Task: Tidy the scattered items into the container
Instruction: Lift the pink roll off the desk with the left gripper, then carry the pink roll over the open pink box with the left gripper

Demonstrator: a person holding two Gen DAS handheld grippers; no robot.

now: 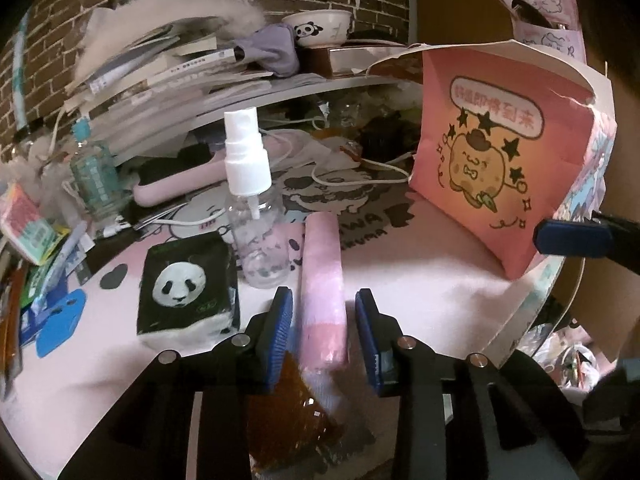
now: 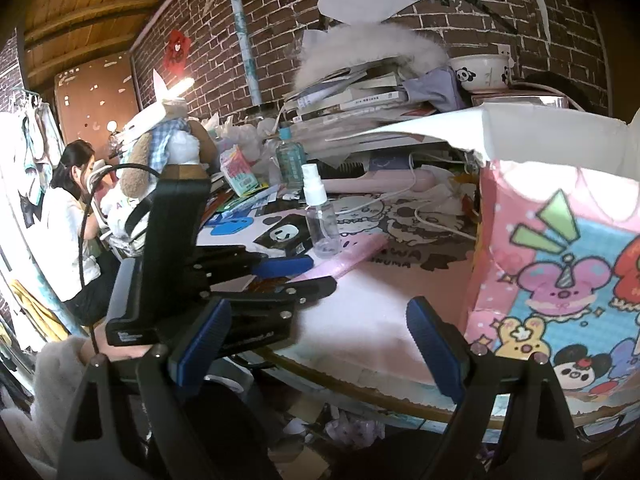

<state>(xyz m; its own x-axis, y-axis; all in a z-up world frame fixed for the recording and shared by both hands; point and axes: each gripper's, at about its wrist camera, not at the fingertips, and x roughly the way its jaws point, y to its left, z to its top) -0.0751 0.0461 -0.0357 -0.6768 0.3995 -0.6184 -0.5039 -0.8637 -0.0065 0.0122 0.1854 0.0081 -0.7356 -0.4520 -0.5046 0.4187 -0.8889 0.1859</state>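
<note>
A pink roll [image 1: 323, 276] lies flat on the pink desk mat [image 1: 420, 280], pointing away from me. My left gripper [image 1: 324, 294] straddles its near end. A thin gap shows on each side, so the blue pads are not pressing on it. An amber translucent piece [image 1: 288, 412] lies under the left finger. The pink paper bag [image 1: 492, 152] stands open-topped at the right. In the right wrist view the bag [image 2: 560, 260] is close on the right. My right gripper [image 2: 320, 344] hangs wide open over the table's front edge with nothing in it, and the left gripper [image 2: 316, 274] sits at the roll [image 2: 352, 256].
A clear spray bottle [image 1: 256, 216] and a panda tissue pack [image 1: 188, 284] stand just left of the roll. A green bottle [image 1: 94, 176], a pink brush [image 1: 180, 184], cables and stacked books crowd the back. A person [image 2: 68, 216] sits far left.
</note>
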